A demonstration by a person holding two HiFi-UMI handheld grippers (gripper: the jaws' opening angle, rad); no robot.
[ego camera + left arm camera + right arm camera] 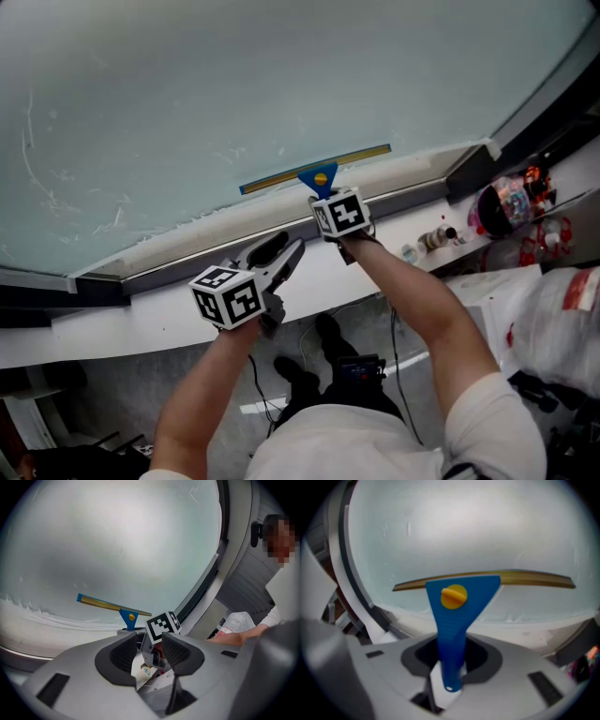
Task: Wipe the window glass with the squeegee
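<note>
Head view: streaked window glass (281, 84) above white sill (112, 323).

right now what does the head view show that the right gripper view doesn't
Only the head view: the left gripper, apart from the squeegee, the person's forearms, and small bottles on the sill. Only the right gripper view: the right gripper, jaws clamped on the blue handle. Both: the squeegee's blade low on the window glass, near its bottom edge.
</note>
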